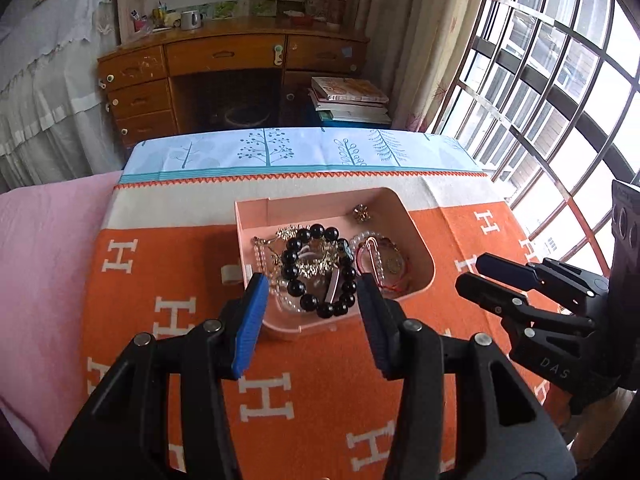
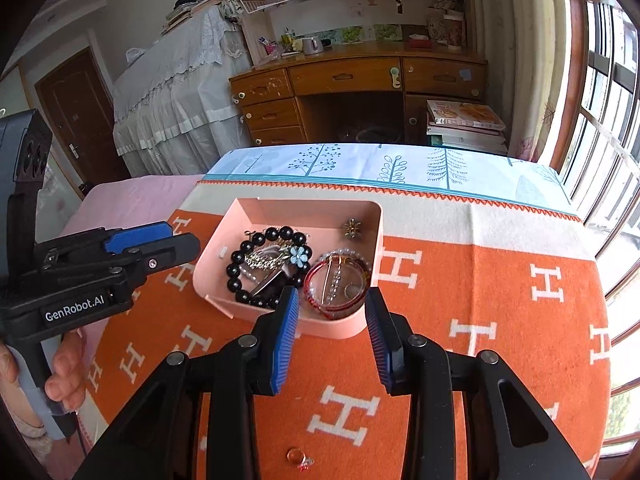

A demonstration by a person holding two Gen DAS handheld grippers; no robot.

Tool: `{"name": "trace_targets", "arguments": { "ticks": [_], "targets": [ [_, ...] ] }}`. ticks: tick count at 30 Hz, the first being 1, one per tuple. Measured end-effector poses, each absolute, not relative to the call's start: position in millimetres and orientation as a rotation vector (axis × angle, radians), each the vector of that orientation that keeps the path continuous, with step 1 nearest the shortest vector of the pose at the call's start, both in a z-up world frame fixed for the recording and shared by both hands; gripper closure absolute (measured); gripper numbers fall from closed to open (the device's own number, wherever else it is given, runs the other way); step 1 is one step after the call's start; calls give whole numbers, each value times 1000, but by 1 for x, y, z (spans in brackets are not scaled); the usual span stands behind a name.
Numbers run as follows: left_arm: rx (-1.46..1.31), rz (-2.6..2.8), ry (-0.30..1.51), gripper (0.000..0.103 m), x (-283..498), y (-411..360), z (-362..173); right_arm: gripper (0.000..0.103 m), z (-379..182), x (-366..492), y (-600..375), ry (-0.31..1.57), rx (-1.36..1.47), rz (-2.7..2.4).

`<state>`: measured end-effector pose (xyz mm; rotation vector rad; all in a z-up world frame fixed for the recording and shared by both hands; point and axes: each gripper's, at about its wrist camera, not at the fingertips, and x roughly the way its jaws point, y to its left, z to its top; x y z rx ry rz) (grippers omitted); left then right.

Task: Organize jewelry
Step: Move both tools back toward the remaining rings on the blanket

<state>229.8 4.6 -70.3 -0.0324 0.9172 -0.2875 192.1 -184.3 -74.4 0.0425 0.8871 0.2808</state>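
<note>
Now both hands' fingers spread, empty: left gripper (image 1: 312,316), right gripper (image 2: 332,336). Pink tray (image 2: 256,206) on surface, 12 o'clock. Risk: black bead bracelet (image 2: 240,258) tangled with chains; lifting drags neighbours out. Small ring (image 2: 294,456) at 6 o'clock, easily overlooked.

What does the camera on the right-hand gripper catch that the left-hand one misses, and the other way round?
Only the right wrist view shows the blue flower clip in the tray, a small ring lying loose on the orange blanket, and fingers of the hand holding the left gripper. Only the left wrist view shows a small white loop on the blanket beside the tray. Both show the pink tray, the black bead bracelet, the wooden desk and both grippers open, empty.
</note>
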Motion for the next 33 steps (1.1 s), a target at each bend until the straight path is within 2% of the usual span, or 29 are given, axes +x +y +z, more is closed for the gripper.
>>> {"name": "trace_targets", "arguments": {
  "ticks": [8, 13, 21, 33],
  "targets": [
    [-3, -224, 853, 60, 163, 18, -77, 67, -75, 139, -184, 877, 18, 350],
    [33, -233, 821, 60, 128, 23, -86, 56, -80, 122, -185, 885, -39, 373],
    [129, -319, 917, 60, 96, 19, -122, 56, -99, 108, -190, 905, -105, 416],
    [229, -514, 967, 60, 75, 38, -160, 56, -130, 85, -175, 880, -283, 586]
  ]
}}
